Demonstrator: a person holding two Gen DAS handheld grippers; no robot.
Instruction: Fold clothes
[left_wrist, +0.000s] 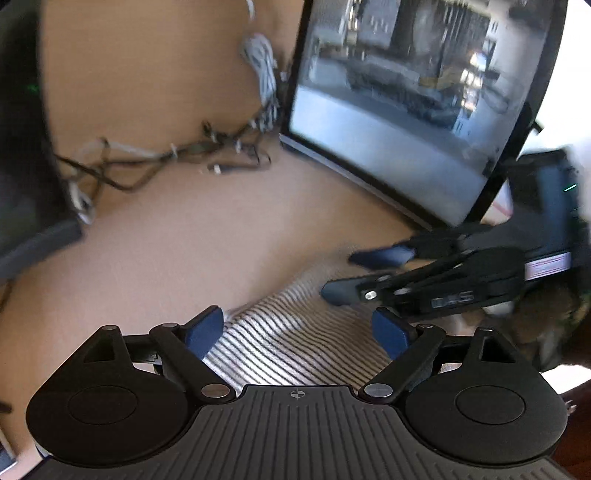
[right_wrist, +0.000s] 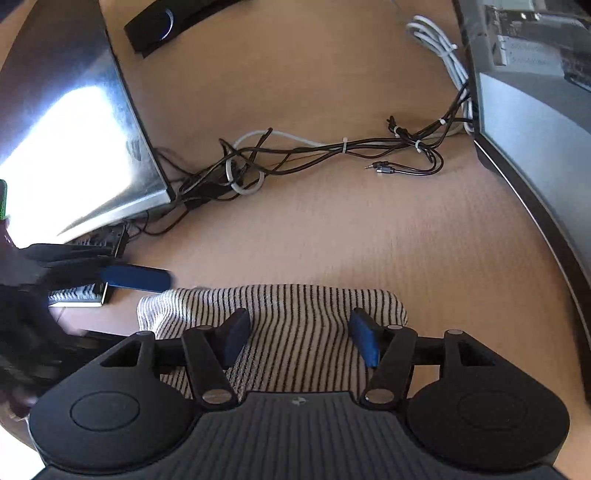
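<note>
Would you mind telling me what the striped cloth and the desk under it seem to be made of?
The striped cloth: probably soft ribbed knit, matte, with thin dark lines on white and rounded folds. The desk: light wood or wood-look laminate, smooth, with faint grain.

Stripes on tan wood

Cloth white with thin black stripes; desk light tan; gripper pads blue.

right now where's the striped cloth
The striped cloth lies folded on the wooden desk, near edge, under both open grippers, cables behind it.
</note>
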